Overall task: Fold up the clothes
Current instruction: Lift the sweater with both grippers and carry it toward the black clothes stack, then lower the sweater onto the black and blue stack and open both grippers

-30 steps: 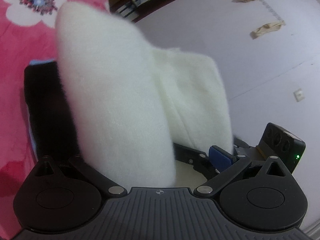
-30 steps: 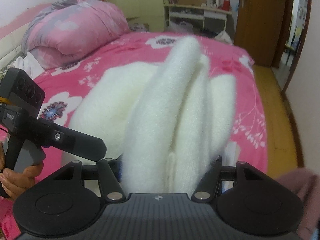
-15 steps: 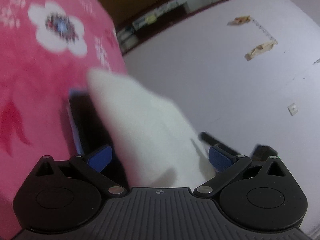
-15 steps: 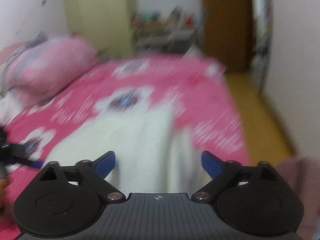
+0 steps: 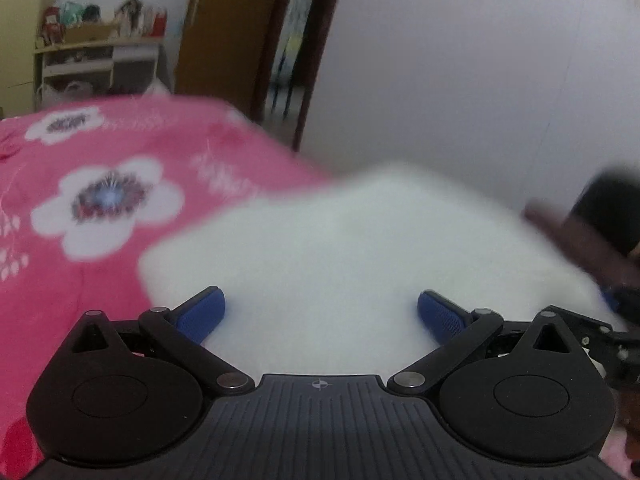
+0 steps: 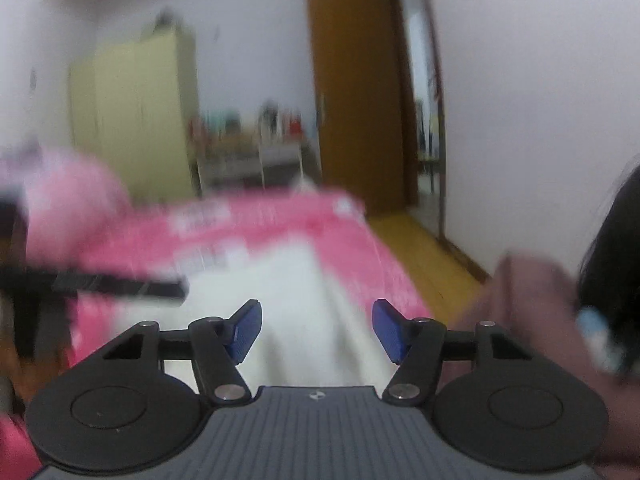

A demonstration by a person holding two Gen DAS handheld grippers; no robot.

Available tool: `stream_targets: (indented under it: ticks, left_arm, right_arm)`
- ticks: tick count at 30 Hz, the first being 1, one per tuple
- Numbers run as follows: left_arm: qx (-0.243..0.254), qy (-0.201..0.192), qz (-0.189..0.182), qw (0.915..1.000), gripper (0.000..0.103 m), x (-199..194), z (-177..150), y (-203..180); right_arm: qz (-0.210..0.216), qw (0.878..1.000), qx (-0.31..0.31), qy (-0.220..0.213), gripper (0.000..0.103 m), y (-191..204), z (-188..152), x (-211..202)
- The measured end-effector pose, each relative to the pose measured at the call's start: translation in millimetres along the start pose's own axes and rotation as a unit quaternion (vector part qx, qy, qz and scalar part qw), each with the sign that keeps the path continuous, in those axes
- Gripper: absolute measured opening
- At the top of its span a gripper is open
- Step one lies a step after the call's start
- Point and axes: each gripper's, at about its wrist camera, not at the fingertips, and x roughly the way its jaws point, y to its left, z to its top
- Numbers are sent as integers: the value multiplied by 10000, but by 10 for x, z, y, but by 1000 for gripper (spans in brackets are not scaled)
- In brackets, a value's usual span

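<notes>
A fluffy white garment (image 5: 352,248) lies flat on the pink flowered bedspread (image 5: 100,184). My left gripper (image 5: 320,312) hangs over its near part, open, blue pads wide apart with nothing between them. In the right wrist view the same white garment (image 6: 296,304) stretches away from the camera, blurred by motion. My right gripper (image 6: 316,332) is open above it, holding nothing. The left gripper's dark body (image 6: 100,284) shows as a blurred bar at left in that view.
A pink rolled quilt (image 6: 60,200) sits at the head of the bed. A yellow wardrobe (image 6: 136,128), a cluttered shelf (image 5: 96,56) and a brown door (image 6: 356,96) stand beyond the bed. Wooden floor (image 6: 432,268) runs along the right. A mauve sleeve (image 6: 532,304) is at right.
Both grippers let go of the white garment and opened. The garment dropped from hanging upright to lying on the bed. Both cameras swung up toward the room.
</notes>
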Motion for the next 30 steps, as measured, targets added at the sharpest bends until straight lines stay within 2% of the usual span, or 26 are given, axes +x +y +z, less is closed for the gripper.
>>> stream_targets:
  ticks: [2, 4, 5, 7, 9, 11, 12, 14, 17, 18, 20, 21, 24, 26, 28, 30]
  left_arm:
    - [-150, 59, -117, 9998, 103, 97, -123, 91]
    - [-271, 45, -206, 9994, 103, 107, -31, 123]
    - [-228, 47, -194, 9995, 103, 72, -4, 121]
    - [-111, -28, -156, 9998, 103, -13, 52, 102]
    - [126, -389, -37, 9992, 103, -53, 96, 36]
    - [241, -473, 310, 9981, 103, 81, 190, -34]
    - [221, -261, 564, 9978, 103, 221, 210, -58]
    - [105, 156, 620, 9979, 103, 457, 191, -35]
    - [-68, 156, 449, 9988, 103, 314, 263, 29]
    - [-89, 145, 424, 9990, 103, 206, 284, 37]
    - [143, -87, 349, 9993, 103, -138, 248, -35]
    - [421, -271, 173, 9986, 103, -336, 211, -87]
    - [1364, -458, -232, 9893, 103, -666, -2, -291]
    - [1904, -412, -196, 9807, 103, -689, -187, -476]
    - [2107, -279, 54, 9771, 103, -563, -385, -607]
    - [1775, -148, 61, 9840, 103, -533, -371, -587]
  right_arm:
    - [-52, 9998, 125, 142, 70, -81, -274, 212]
    - [325, 9926, 1139, 258, 73, -355, -323, 293]
    - [496, 9871, 1488, 307, 72, -451, -287, 289]
    - [546, 9844, 1655, 259, 65, -505, -171, 210]
    - [396, 9904, 1321, -20, 64, -435, -31, 103]
    - [232, 9945, 982, -279, 62, -365, 100, 8]
    - [-6, 9966, 801, -166, 60, -326, 65, 87]
    - [-482, 9979, 437, 60, 51, -248, -4, 246]
    - [-1177, 9923, -108, 380, 50, -133, -107, 473]
    - [-1248, 9915, -231, 293, 50, -114, -120, 410]
    - [-1292, 9914, -180, 77, 49, -76, -49, 129]
    - [-1307, 9913, -166, -13, 49, -53, -19, -3]
    - [-1133, 9918, -506, 310, 50, 141, -105, -114]
    - [-1016, 9907, -733, 524, 49, 270, -162, -187]
    - [-898, 9886, -958, 739, 49, 399, -220, -261]
    - [-778, 9853, -1183, 952, 49, 528, -277, -334]
